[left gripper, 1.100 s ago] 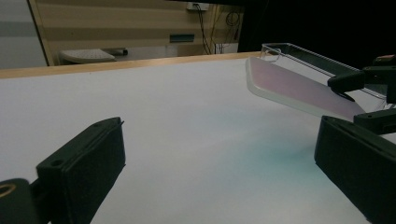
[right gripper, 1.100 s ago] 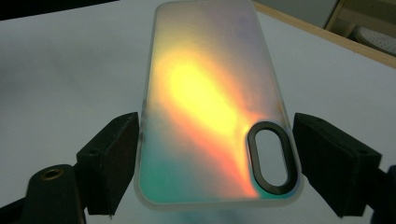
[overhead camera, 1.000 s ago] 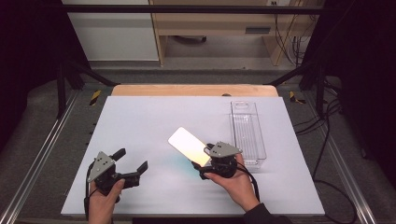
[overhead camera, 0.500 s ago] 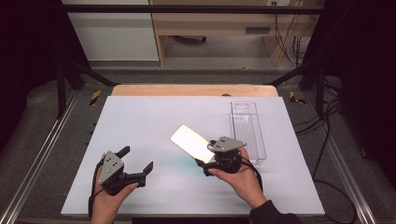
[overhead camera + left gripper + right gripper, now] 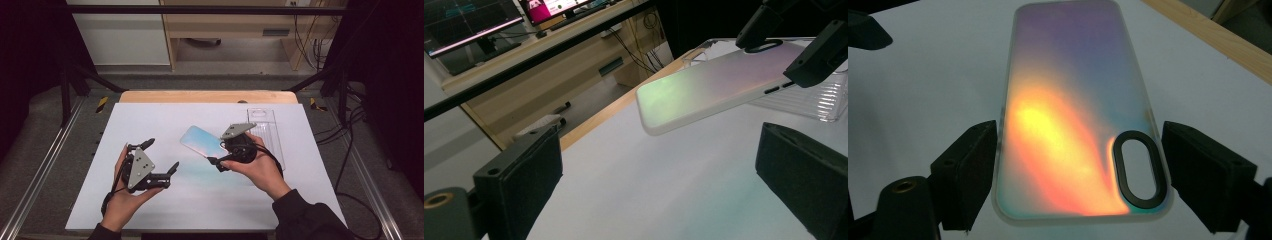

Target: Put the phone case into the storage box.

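An iridescent phone case (image 5: 1075, 115) is being gripped by its long edges near the camera-cutout end, the right gripper (image 5: 226, 159) clenching it between its 2 black jaws and holding it raised over the middle of the white counter (image 5: 150, 120), tilted with its free end pointing up and to the left in the high view. In the right gripper view the case's back is glowing orange and yellow near the oval black-rimmed cutout (image 5: 1139, 170) and shading to purple at the far end; in the left gripper view the same case (image 5: 714, 85) is looking pale green and pink. The left gripper (image 5: 161, 161) is sitting released, its jaws spread wide with nothing between them, held in the person's left hand (image 5: 122, 197) near the counter's front left, well apart from the case. A clear ribbed plastic tray (image 5: 270, 132) is lying on the counter just behind the right hand (image 5: 257, 167). A wooden edge (image 5: 205, 96) is running along the counter's far side.
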Demonstrator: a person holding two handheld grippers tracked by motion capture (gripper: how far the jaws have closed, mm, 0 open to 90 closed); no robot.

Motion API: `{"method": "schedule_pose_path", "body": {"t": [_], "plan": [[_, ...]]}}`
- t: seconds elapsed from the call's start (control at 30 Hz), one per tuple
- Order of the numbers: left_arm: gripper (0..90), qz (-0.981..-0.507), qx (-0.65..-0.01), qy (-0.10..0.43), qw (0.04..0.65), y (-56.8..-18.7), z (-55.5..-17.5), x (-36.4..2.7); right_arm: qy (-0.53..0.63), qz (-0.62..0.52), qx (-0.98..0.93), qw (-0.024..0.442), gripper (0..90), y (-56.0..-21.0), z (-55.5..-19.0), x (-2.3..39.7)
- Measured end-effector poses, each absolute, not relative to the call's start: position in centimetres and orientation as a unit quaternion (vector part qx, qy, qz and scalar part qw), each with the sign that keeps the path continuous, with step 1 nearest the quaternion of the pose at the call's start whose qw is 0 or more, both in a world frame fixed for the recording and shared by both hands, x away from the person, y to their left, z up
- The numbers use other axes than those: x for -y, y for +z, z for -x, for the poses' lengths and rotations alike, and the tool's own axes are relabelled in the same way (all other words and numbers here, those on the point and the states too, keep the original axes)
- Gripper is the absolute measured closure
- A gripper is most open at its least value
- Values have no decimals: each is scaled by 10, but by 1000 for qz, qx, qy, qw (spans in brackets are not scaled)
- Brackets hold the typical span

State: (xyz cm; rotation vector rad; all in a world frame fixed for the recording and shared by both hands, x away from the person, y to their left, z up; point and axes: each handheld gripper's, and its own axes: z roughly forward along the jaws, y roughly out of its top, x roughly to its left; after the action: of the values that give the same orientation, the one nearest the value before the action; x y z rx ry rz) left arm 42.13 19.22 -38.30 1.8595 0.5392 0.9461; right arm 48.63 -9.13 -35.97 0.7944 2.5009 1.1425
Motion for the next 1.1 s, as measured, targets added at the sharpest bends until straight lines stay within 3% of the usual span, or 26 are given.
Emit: {"method": "schedule_pose_path", "body": {"t": [0.47, 1.1], "plan": [[76, -775, -153, 440, 427, -384, -428, -171, 359, -264, -887, 121, 179, -331, -495, 80], [282, -782, -88, 496, 367, -396, -433, -145, 340, -246, -903, 95, 178, -319, -492, 64]]}}
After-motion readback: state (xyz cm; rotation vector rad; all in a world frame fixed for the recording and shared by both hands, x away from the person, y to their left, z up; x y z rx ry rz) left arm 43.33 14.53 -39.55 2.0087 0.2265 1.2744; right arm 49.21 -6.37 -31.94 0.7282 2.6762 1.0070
